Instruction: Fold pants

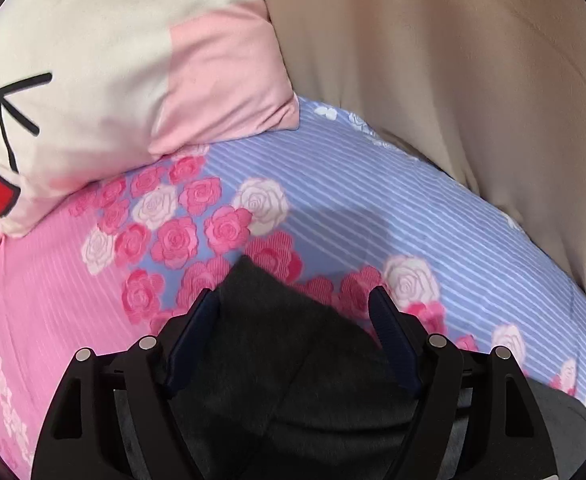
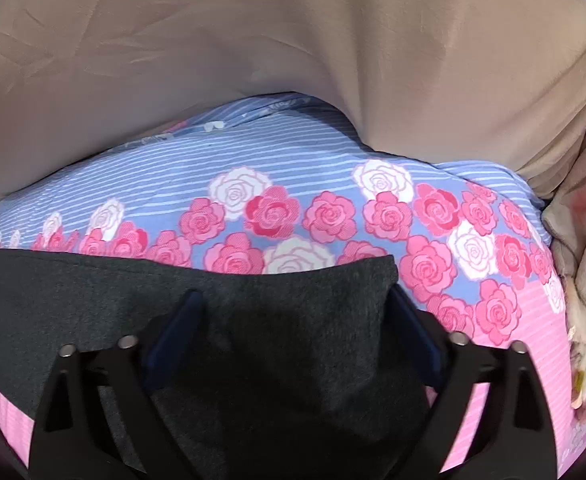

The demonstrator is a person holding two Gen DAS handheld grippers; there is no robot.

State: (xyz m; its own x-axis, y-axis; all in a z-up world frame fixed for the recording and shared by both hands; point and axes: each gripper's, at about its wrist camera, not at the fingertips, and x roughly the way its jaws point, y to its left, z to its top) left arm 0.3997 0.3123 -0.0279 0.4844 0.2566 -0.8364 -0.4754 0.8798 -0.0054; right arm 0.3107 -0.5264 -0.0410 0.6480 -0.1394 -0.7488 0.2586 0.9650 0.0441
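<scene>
dark grey pants [image 1: 277,360] spread flat on a bed sheet [image 1: 353,208] printed with pink and white roses on blue stripes and pink bands

left hand-held gripper [image 1: 295,308] angled down over the pants, jaws standing wide, dark blue pads [image 1: 393,332] well apart; a pointed corner of the fabric reaching up between the fingers, overlapping layers of cloth below it; pads not seen pressing on the fabric, nothing clamped

right hand-held gripper [image 2: 295,300] likewise tilted down, jaws wide apart, set astride the right end of the pants [image 2: 253,320]; straight upper edge of the garment running off to the left of that view, its rounded corner just beside the right finger; cloth lying between the pads without being pinched as far as visible

pink and cream pillow [image 1: 113,80] with a black line drawing and a red patch resting on the sheet at upper left in the left wrist view

beige blanket [image 2: 293,40] heaped along the far side of the bed in both views, touching the striped part of the sheet

pale fleecy cloth [image 2: 581,260] bunched at the right edge of the right wrist view
</scene>
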